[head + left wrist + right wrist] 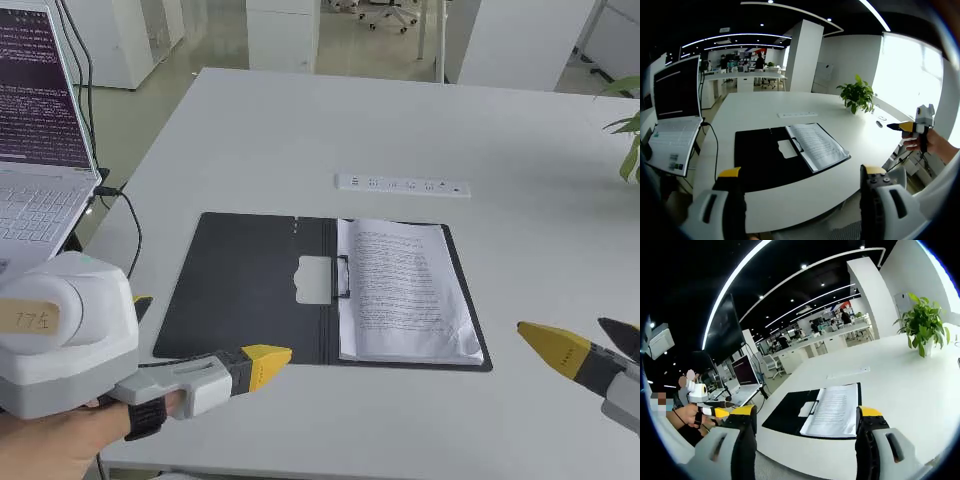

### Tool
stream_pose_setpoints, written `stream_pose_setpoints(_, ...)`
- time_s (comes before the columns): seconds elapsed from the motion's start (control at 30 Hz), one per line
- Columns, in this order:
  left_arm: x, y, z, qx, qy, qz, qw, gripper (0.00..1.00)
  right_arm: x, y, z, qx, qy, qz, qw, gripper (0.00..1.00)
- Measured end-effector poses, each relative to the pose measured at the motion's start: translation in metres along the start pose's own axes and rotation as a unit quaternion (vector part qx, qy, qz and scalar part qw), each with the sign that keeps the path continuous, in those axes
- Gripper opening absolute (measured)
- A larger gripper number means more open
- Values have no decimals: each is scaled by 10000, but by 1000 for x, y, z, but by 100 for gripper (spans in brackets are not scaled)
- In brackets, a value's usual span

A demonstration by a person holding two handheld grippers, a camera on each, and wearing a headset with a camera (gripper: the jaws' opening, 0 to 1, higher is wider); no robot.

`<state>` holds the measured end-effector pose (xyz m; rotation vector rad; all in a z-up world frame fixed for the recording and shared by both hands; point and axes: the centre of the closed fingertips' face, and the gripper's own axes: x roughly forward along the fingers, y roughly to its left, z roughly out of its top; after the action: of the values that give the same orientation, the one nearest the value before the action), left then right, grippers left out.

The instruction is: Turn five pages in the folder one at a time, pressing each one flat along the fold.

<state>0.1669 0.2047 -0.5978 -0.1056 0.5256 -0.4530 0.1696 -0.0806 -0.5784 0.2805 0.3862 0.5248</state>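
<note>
**A:** What lies nearest?

**B:** The left gripper [801, 171], its jaws spread wide with nothing between them. The right gripper [582, 338] is the same, and the edge of the head view cuts off its body.

**A:** And the folder?

**B:** The folder [250, 290] lies open and flat on the table [300, 130], between the grippers and touched by neither. Its fold runs away from the person. The pages [405, 290] fill the right half, top edge toward the power strip [403, 185]. The print is too small to read.

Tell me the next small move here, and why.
Probably bring the open right gripper in to the paper stack's near right corner to lift the top page: it hangs clear of the folder, whose left half lies bare.
</note>
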Motion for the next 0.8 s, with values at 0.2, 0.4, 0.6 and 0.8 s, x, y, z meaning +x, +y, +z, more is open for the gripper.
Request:
stream_pose_setpoints(0.2, 0, -2, -1, 29, 21, -15, 10000, 96, -1, -1, -1, -21, 37, -28, 10000, 83)
stream_pose_setpoints(0.4, -1, -1, -2, -1, 25, 16, 10000, 95, -3, -2, 1, 4, -27, -45, 10000, 82)
stream_pose_setpoints(0.6, -2, -1, -3, 15, 44, 31, 10000, 95, -3, -1, -1, -18, -2, -38, 10000, 82)
stream_pose_setpoints(0.8, -2, -3, -5, 27, 79, 19, 10000, 94, -4, -1, -3, -13, 23, -24, 10000, 82)
